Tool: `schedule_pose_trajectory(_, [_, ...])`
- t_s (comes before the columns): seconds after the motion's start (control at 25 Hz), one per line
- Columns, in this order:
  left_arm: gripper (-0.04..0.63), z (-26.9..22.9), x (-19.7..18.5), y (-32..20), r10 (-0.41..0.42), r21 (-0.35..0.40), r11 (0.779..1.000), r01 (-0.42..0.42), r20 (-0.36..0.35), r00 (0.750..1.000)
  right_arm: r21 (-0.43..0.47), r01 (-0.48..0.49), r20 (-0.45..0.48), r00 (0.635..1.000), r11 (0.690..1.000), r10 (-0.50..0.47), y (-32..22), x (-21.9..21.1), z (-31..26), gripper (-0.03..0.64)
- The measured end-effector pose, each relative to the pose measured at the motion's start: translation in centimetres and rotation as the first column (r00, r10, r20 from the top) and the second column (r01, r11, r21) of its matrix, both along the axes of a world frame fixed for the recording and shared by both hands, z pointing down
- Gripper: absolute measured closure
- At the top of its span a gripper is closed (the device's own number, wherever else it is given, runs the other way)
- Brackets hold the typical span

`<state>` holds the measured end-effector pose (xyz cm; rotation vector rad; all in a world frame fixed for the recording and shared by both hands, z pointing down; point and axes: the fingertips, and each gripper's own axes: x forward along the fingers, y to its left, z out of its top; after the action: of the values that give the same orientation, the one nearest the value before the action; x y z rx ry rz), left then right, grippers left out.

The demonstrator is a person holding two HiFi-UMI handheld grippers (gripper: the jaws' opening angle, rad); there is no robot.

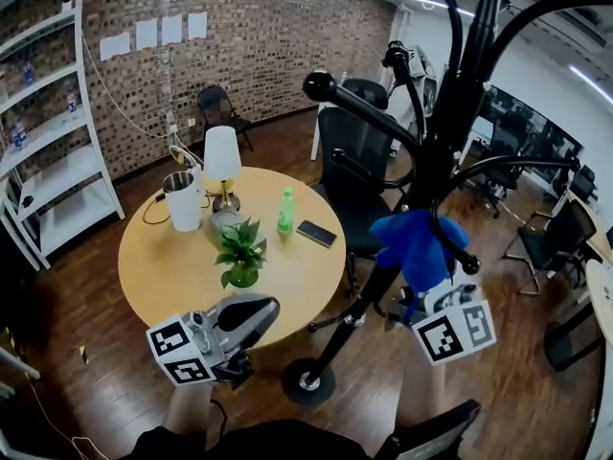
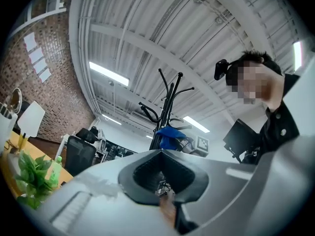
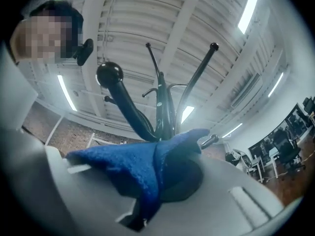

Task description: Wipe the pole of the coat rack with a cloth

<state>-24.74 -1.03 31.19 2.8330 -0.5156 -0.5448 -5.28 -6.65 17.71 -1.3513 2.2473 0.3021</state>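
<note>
The black coat rack pole (image 1: pixel 436 147) rises from a round base (image 1: pixel 308 382) on the floor and slants up to the right, with curved hooks at the top. My right gripper (image 1: pixel 433 297) is shut on a blue cloth (image 1: pixel 416 245), which sits against the pole at mid height beside a low hook. In the right gripper view the cloth (image 3: pixel 142 163) drapes over the jaws of the right gripper (image 3: pixel 162 154), with the pole (image 3: pixel 164 109) just behind. My left gripper (image 1: pixel 261 309) hangs shut and empty to the left of the base. Past the left gripper (image 2: pixel 160 152), the rack (image 2: pixel 166 104) and cloth (image 2: pixel 170 133) show.
A round wooden table (image 1: pixel 172 266) stands to the left with a lamp (image 1: pixel 222 161), a plant (image 1: pixel 239 252), a green bottle (image 1: pixel 284 211), a phone (image 1: pixel 316 233) and a white kettle (image 1: pixel 182 199). A black office chair (image 1: pixel 354 171) stands behind the pole. White shelves (image 1: pixel 57 132) line the left wall.
</note>
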Motion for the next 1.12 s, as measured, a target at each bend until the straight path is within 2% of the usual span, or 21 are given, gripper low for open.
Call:
schedule_pose_trajectory(0.08, [0.594,0.1,1.2,-0.7,0.002,-0.005,1.0,-0.002,0.013,1.0,0.013,-0.004,-0.025,1.0,1.0,0.004,0.0,0.1,1.0,0.589])
schedule_pose_trajectory(0.2, [0.594,1.0,3.2,-1.5,0.021,-0.035,0.999,-0.019,0.044,0.999,-0.033,0.027,-0.022,0.999,0.999,-0.028,-0.3,0.0,5.1,0.589])
schedule_pose_trajectory(0.4, [0.594,1.8,6.3,-2.1,0.071,-0.064,0.996,-0.065,0.096,0.993,-0.18,0.066,0.038,0.997,0.982,-0.061,-0.7,0.0,14.4,0.589])
schedule_pose_trajectory(0.56, [0.594,2.6,8.2,-2.6,0.156,-0.093,0.985,-0.147,0.093,0.983,-0.299,0.047,0.066,0.997,0.953,-0.028,-0.7,0.1,21.5,0.589])
schedule_pose_trajectory(0.68, [0.594,3.3,8.2,-3.2,0.211,-0.105,0.974,-0.203,0.077,0.974,-0.356,0.01,0.044,0.999,0.935,0.006,-0.9,-0.3,25.7,0.589])
schedule_pose_trajectory(0.8, [0.594,3.8,7.3,-3.8,0.286,-0.117,0.953,-0.278,0.058,0.956,-0.417,-0.07,-0.003,0.997,0.906,0.076,-1.3,-0.5,29.4,0.589])
schedule_pose_trajectory(0.88, [0.594,4.3,6.4,-4.1,0.341,-0.126,0.935,-0.332,0.056,0.938,-0.472,-0.119,-0.017,0.992,0.874,0.126,-1.4,-0.8,32.4,0.589])
schedule_pose_trajectory(0.96, [0.594,4.5,5.2,-4.2,0.393,-0.133,0.914,-0.383,0.055,0.918,-0.51,-0.148,0.005,0.985,0.847,0.174,-1.5,-1.2,34.8,0.589])
schedule_pose_trajectory(1.12, [0.594,4.0,2.9,-4.2,0.495,-0.13,0.864,-0.486,0.038,0.868,-0.518,-0.218,0.058,0.956,0.827,0.288,-1.1,-1.2,35.1,0.589])
